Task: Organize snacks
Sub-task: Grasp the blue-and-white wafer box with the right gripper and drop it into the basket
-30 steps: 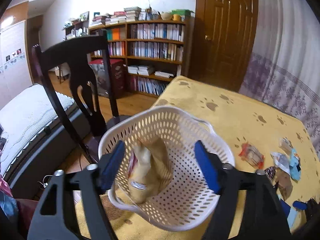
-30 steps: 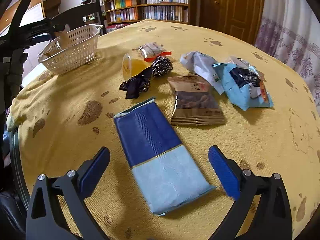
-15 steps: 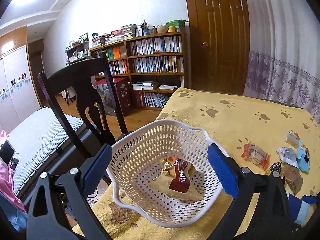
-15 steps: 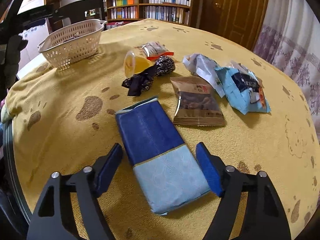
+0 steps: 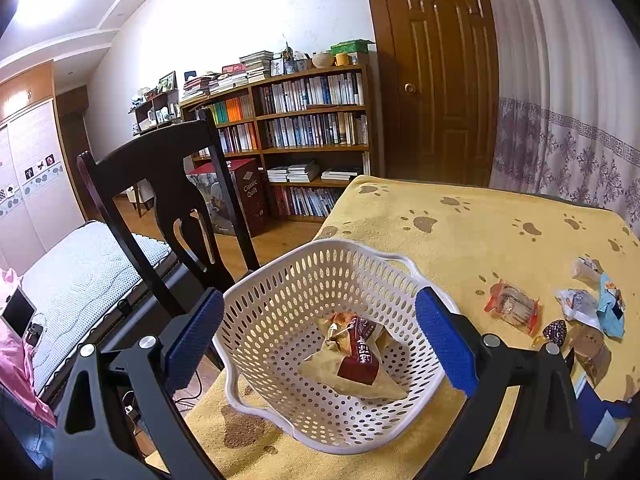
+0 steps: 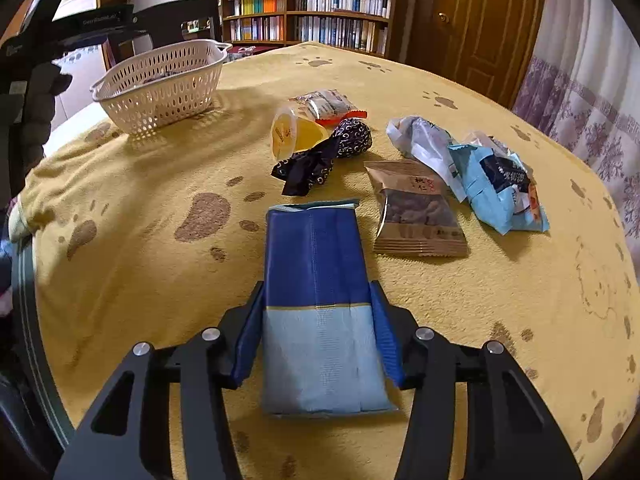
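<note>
Right gripper (image 6: 318,334) clamped around blue packet (image 6: 320,300)

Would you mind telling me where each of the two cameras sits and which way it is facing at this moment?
Left wrist: on the left gripper, looking along its open blue fingers down into the white basket with one snack bag inside.
Right wrist: on the right gripper, looking across the yellow tablecloth; its fingers clamp the blue packet.
Shared: the basket, loose snacks, bookshelf and door.
</note>
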Demonstrator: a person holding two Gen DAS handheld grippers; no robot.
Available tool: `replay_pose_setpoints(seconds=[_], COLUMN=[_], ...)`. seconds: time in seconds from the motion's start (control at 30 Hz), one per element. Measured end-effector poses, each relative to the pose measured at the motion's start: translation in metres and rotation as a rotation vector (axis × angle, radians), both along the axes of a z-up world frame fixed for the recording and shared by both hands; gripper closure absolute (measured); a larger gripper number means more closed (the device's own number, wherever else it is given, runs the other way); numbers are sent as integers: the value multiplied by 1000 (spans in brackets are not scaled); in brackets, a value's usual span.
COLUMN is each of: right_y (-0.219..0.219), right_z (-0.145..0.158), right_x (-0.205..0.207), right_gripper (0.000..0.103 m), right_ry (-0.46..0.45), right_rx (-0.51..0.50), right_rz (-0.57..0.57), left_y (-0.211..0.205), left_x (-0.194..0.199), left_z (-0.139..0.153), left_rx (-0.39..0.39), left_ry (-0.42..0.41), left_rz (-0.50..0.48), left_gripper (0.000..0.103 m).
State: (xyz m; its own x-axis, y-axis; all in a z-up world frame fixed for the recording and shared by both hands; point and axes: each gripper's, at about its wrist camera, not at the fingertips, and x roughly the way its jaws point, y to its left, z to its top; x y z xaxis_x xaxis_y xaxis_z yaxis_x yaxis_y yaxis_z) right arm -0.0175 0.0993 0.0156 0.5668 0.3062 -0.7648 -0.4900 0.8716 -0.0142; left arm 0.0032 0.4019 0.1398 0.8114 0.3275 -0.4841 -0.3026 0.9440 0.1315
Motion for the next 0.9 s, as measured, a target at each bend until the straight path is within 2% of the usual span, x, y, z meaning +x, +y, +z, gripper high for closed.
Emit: replay_pose_setpoints(seconds=[0.3, 0.63, 0.9], right_y=[7, 18, 51], right_z=[15, 28, 69], right_x=[-9, -11, 10], right_gripper=[53, 53, 53], right_ry=[58, 57, 14], right_rx=[163, 230, 305], right_rz=[38, 19, 45], left_y=[17, 49, 58], left_x=[-12, -31, -43], left_z=[18, 42, 55], left_rx=[-13, -76, -107], left_ry=[-61, -137, -168], left_rz=[24, 74, 76], left_gripper=[5, 4, 4])
